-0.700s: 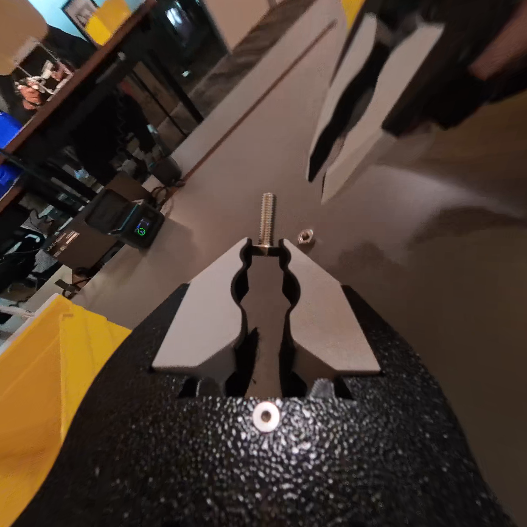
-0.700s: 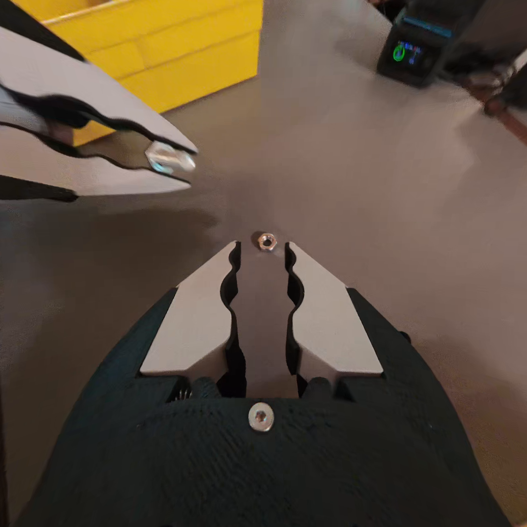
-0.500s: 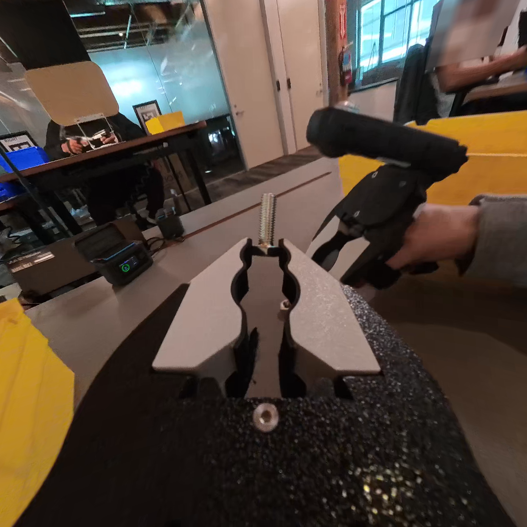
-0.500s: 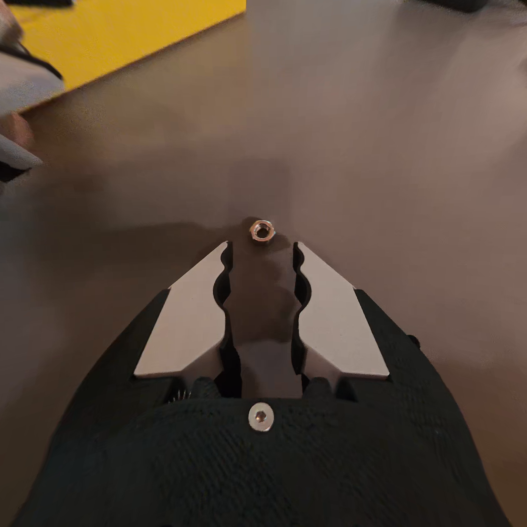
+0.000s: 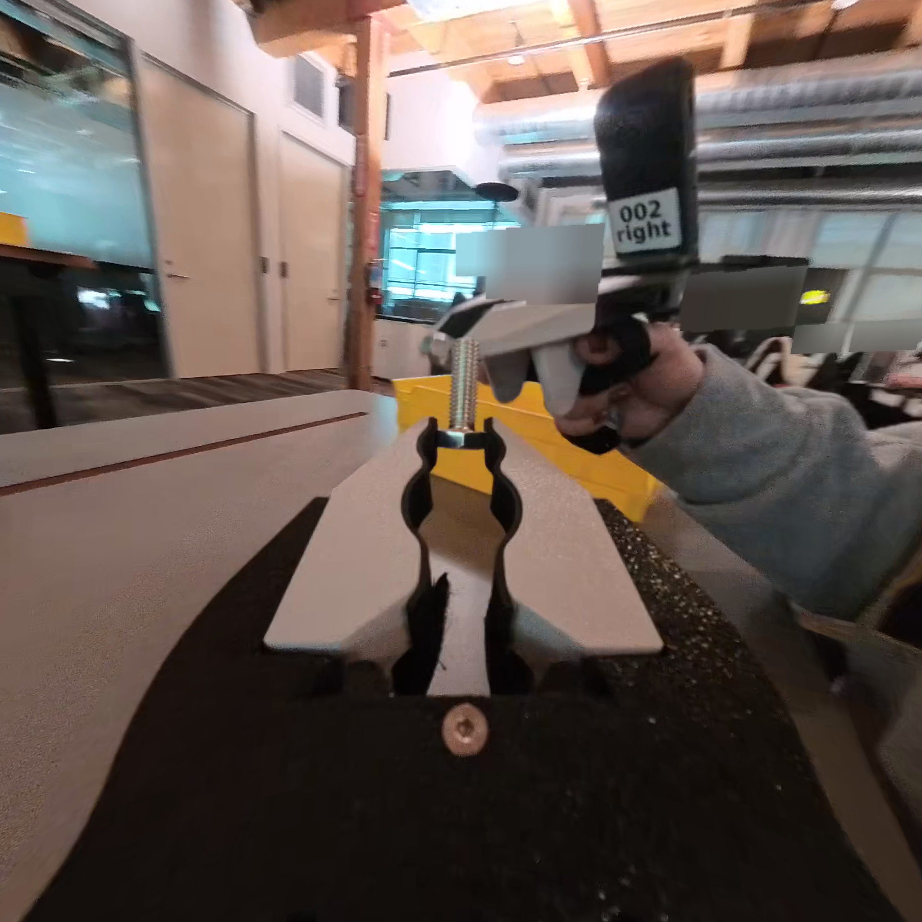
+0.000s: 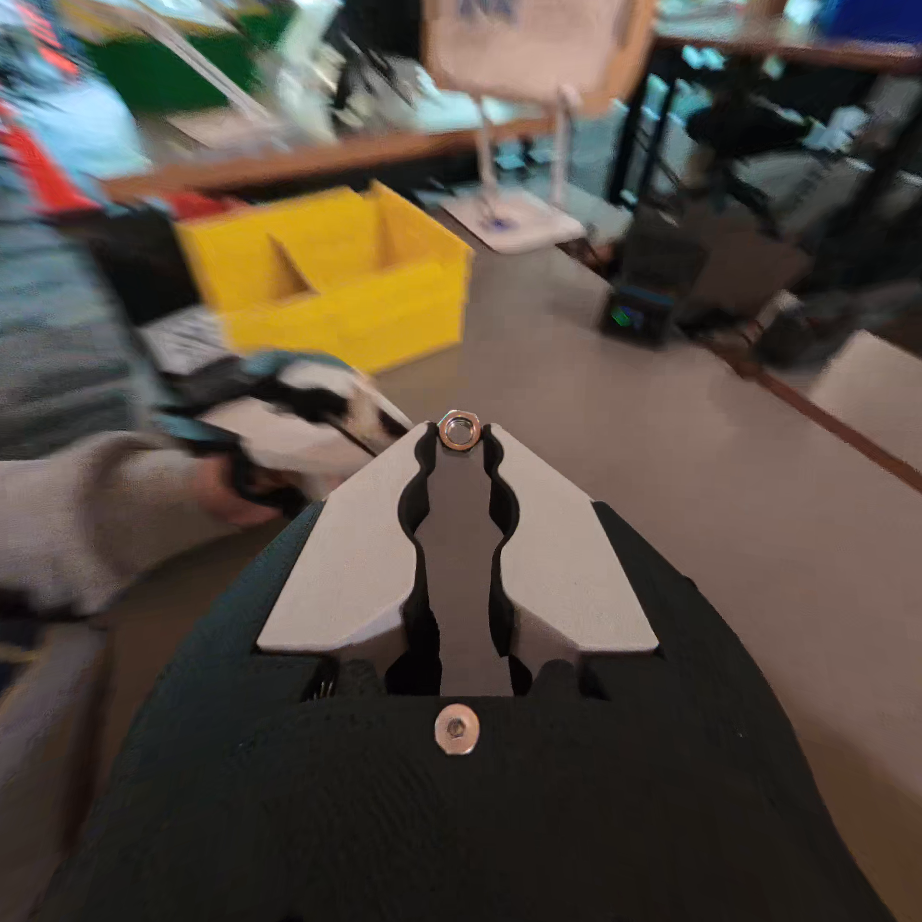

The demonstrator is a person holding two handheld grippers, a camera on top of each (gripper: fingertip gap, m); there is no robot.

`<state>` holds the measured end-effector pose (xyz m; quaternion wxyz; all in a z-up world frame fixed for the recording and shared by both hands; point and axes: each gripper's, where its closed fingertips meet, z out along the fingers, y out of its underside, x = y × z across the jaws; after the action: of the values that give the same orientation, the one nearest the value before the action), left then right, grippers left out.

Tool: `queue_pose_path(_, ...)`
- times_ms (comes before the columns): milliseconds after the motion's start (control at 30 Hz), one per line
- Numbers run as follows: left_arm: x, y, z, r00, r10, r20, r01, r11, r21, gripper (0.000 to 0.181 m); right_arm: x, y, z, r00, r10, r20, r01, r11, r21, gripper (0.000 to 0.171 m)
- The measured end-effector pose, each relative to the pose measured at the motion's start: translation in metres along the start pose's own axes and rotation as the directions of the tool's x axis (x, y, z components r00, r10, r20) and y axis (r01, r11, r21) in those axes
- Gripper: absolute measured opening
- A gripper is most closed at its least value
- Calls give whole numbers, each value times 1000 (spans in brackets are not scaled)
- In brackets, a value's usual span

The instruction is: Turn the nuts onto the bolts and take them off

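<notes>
My left gripper (image 5: 460, 439) is shut on the hex head of a silver bolt (image 5: 464, 384), which stands upright above its tips. My right gripper (image 6: 459, 433) is shut on a silver hex nut (image 6: 459, 430) held at its tips. In the left wrist view the right gripper (image 5: 439, 344) comes in from the right, held by a hand in a grey sleeve, and holds the nut (image 5: 433, 344) at the top end of the bolt. In the right wrist view the left gripper (image 6: 349, 409) is a blur just left of the nut.
A yellow divided bin (image 6: 344, 289) stands on the grey table (image 6: 623, 474) behind the grippers; it also shows in the left wrist view (image 5: 544, 444). A small black device with a lit screen (image 6: 638, 309) sits at the table's far edge.
My right gripper has closed on the nut that lay on the table, lifted it and brought it to the bolt's tip. My left gripper has tilted up, still holding the bolt.
</notes>
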<state>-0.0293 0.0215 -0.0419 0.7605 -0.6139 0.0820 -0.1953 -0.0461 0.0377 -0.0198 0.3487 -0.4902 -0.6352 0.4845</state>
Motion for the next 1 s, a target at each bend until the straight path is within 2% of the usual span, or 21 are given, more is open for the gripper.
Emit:
queue_pose_path(33,10,1,4,996,-29,-79,29,1000,1,16,-15,-13,-10,997,-31,73,30,999,15,17)
queue_pose_path(133,34,7,10,966,-79,-245,77,997,-20,16,-33,-10,-22,968,-201,148,219,969,-118,17)
queue_pose_path(200,44,10,11,944,-96,-316,89,995,-39,16,-39,-3,-24,946,-241,216,282,942,-180,17)
queue_pose_path(367,52,13,9,920,-114,-376,101,993,-54,16,-54,4,-32,898,-209,386,311,924,-223,17)
queue_pose_path(700,64,6,2,869,-159,-468,158,987,-41,16,-66,4,-37,810,-201,551,350,919,-179,17)
queue_pose_path(867,59,13,6,893,-141,-428,126,990,-64,16,-61,9,-32,833,-182,523,344,910,-231,17)
queue_pose_path(1000,40,21,12,954,-95,-284,76,994,-79,16,-45,13,-21,918,-135,372,258,917,-305,17)
